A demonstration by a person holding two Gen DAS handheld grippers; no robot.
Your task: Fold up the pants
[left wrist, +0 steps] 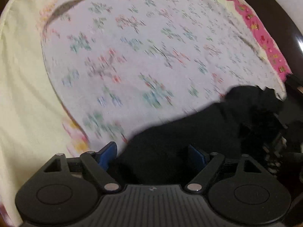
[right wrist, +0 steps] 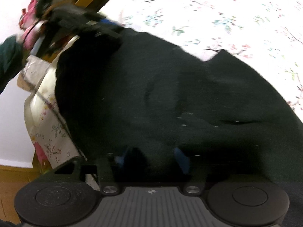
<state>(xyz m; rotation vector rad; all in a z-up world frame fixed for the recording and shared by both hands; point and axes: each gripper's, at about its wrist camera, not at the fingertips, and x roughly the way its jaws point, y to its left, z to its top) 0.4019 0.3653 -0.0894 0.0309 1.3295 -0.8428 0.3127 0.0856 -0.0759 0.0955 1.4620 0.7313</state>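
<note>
A: Black pants (right wrist: 170,94) spread over the floral bedsheet (left wrist: 142,47), filling the centre and lower half of the right wrist view; in the left wrist view only at lower right. Both frames motion-blurred.

B: Left gripper (left wrist: 153,157)?

A: Blue fingers (left wrist: 107,155) set apart at bottom centre, dark cloth lying between them. Apart, yet whether pinching a bunched fold or released: cannot tell. Same gripper visible at upper left of the right wrist view, at the far edge of the pants.

B: Right gripper (right wrist: 151,158)?

A: Blue fingers (right wrist: 181,160) half buried in cloth at bottom centre. Clenched on the fabric or merely pressed into it: cannot tell.

B: Reason for the placement?

A: Judged: one gripper at each end of the same edge, suited to carrying that edge across for a fold.

B: Surroundings?

A: Pale yellow cover (left wrist: 20,94) at left of the left wrist view, pink border (left wrist: 265,41) at upper right. Bed edge at left of the right wrist view, clutter and pink items (right wrist: 31,19) at upper left. Pants partly overhanging that edge; possible slip risk.
</note>
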